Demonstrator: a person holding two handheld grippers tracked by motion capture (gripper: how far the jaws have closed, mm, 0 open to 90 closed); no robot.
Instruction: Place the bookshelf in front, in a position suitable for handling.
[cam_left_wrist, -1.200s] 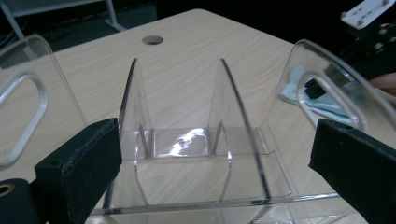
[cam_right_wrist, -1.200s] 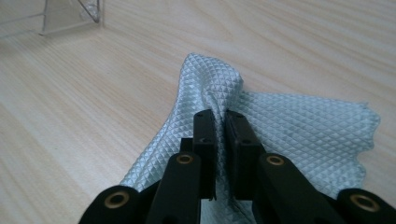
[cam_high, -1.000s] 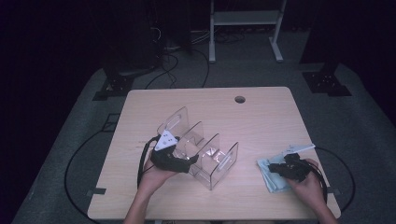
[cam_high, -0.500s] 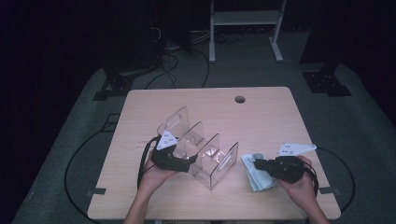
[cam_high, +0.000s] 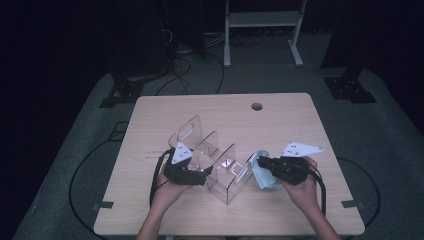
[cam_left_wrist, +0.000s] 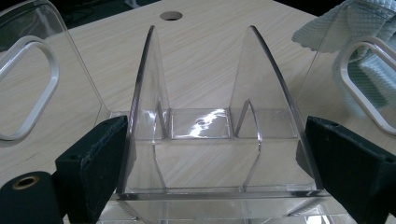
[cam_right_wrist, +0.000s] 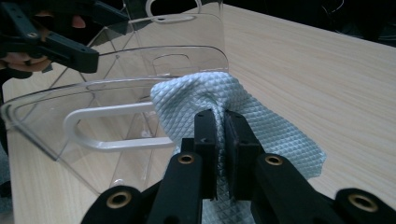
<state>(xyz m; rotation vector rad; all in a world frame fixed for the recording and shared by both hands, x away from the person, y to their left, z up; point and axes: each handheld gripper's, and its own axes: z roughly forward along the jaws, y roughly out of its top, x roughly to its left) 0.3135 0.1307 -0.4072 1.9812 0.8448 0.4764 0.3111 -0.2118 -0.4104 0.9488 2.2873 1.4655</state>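
The right gripper (cam_right_wrist: 220, 122) is pinching a light-blue cloth (cam_right_wrist: 261, 126) against the end wall of the clear acrylic organizer (cam_high: 210, 162). The left gripper (cam_left_wrist: 215, 158) is straddling the organizer's base, jaws just closing inward, pads not visibly pressing, mid-table (cam_high: 280, 120).

High view overhead, both close views share organizer (cam_left_wrist: 210, 140)

pale blue diamond-weave cloth (cam_right_wrist: 243, 112), clear organizer (cam_high: 220, 167)
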